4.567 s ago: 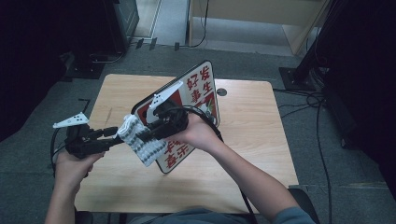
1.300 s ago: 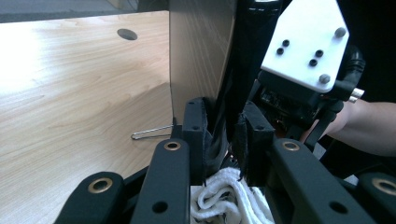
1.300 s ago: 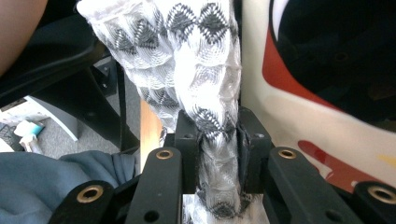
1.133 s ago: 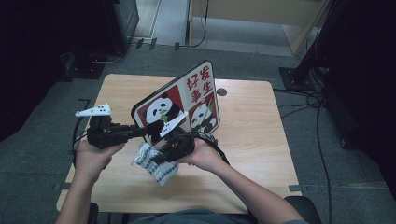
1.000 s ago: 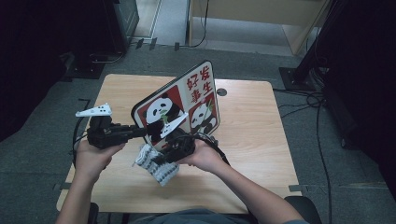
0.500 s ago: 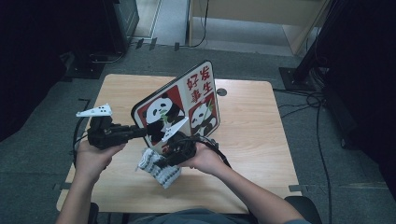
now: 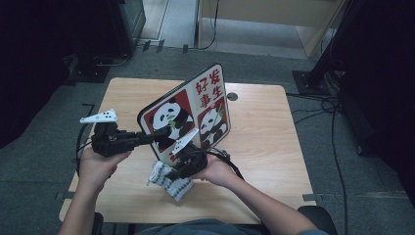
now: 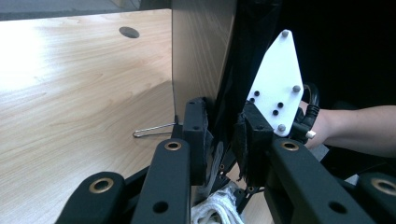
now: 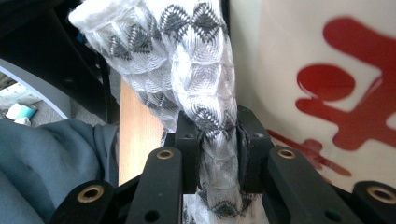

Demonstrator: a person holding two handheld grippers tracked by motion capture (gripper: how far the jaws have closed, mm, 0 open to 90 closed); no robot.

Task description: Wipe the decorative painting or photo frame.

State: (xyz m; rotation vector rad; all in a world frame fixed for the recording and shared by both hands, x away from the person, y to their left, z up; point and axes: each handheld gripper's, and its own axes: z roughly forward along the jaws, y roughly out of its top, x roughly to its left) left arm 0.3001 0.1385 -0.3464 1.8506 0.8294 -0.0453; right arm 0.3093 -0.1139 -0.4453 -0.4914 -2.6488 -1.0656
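The table (image 7: 274, 127) has a pale wood-grain top with a soft sheen. The panda board (image 7: 188, 112) looks smooth and glossy on its printed face. The cloth (image 9: 196, 60) is a white knit with grey zigzags, textured and matt. Both grippers' jaws are matt black plastic with brass-coloured rivets.

High view: fixed above person's side, looks forward and down, far off; takes in whole table (image 7: 264, 127), upright panda board (image 7: 188, 115), both forearms, floor around.

Left gripper view: rides on left gripper (image 7: 149, 138), looks along own fingers (image 8: 196, 126), very near; faces board edge-on, table beyond.

Right gripper view: rides on right gripper (image 7: 171, 174), very near; faces white patterned cloth (image 9: 196, 60), red-printed board face just behind.

Shared: board in all three; cloth in all three; table top in high and left gripper views.
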